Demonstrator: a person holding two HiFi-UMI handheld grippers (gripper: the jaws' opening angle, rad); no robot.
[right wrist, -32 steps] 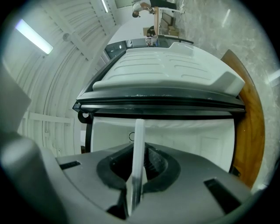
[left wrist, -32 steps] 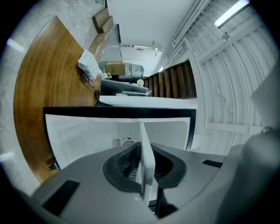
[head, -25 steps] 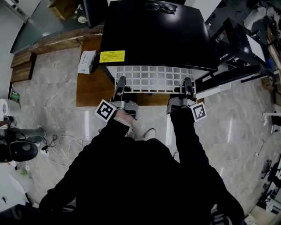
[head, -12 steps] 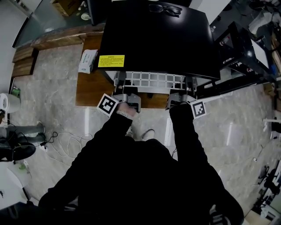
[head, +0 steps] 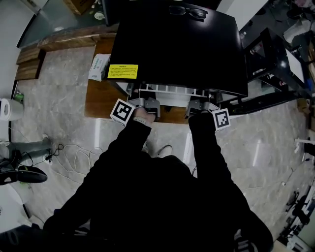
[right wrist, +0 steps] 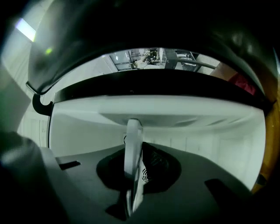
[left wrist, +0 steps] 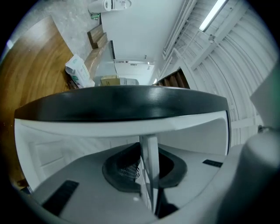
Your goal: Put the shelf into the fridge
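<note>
A black-topped fridge (head: pixel 177 44) is standing before the person, carrying a yellow label (head: pixel 123 72) at its front left corner, with print too small to read. It is sitting on a low wooden platform (head: pixel 101 101). The white wire shelf (head: pixel 170 89) is lying flat, long axis running left to right across the opening. It is mostly inside, with only its front edge showing. The left hand-held gripper (head: pixel 141 93) and right hand-held gripper (head: pixel 206 96) are each clamping that edge, jaws narrow. A white packet (head: pixel 98 67) is lying beside the fridge, and glasses (head: pixel 187 11) are resting on top of it.
</note>
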